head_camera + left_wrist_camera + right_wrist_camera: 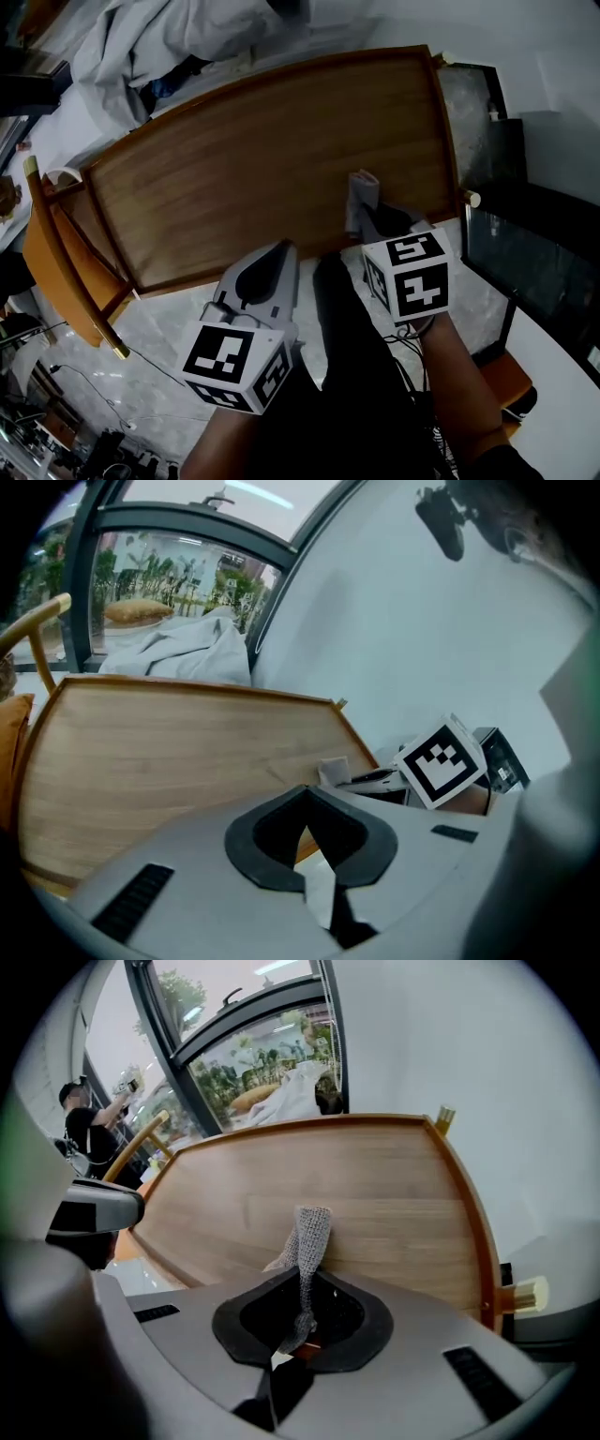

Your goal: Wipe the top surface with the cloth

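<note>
In the head view, the brown wooden bench (262, 159) with its raised rim fills the middle. The right gripper (380, 230) reaches over its near right part with a grey mesh cloth (364, 192) sticking out ahead. The left gripper (281, 251) hangs just short of the near rim, and white crumpled fabric (159, 37) lies beyond the far edge. In the left gripper view, the jaws are clenched with nothing between them, over the bench's near edge. In the right gripper view, the jaws are clamped on the cloth's lower end and the strip stands up in front of the wood. Whether it touches the surface cannot be told. To wipe well, the cloth likely needs tipping down flat onto the wood, then dragging in long overlapping strokes along the grain while the idle gripper keeps clear.
</note>
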Available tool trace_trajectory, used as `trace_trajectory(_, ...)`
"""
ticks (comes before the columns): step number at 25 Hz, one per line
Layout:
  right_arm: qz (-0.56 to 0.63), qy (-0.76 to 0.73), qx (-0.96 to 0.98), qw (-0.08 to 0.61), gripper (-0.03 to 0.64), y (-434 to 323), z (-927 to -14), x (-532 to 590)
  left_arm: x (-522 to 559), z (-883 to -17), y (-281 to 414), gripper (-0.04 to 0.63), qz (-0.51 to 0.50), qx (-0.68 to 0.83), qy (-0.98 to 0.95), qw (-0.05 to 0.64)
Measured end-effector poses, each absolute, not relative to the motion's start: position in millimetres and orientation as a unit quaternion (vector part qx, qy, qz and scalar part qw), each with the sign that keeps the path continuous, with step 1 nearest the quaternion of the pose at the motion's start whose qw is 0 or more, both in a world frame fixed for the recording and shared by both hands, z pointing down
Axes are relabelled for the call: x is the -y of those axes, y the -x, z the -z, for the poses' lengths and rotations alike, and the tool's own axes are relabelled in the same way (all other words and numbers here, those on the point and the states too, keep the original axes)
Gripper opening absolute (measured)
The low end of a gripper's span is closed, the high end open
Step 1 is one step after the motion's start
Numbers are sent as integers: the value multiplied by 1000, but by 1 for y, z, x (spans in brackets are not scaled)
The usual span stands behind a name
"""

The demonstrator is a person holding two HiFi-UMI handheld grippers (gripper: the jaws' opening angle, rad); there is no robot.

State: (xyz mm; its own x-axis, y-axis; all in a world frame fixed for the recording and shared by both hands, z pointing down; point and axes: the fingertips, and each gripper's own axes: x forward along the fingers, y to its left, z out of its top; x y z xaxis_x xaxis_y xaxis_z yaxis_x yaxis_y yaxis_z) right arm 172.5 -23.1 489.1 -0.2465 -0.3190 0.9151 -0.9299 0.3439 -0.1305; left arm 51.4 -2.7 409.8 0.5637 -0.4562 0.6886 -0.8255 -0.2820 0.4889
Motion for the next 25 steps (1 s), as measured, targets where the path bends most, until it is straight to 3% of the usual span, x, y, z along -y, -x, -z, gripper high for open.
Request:
trace_trajectory(15,-305,-537,643,453,41,-299,-478,32,-11,-419,-132,11,-224,380,-788,429)
trace_trajectory(25,-237,-556,606,516,41,-299,-465,34,-13,-393,-83,11,-201,391,-792,424)
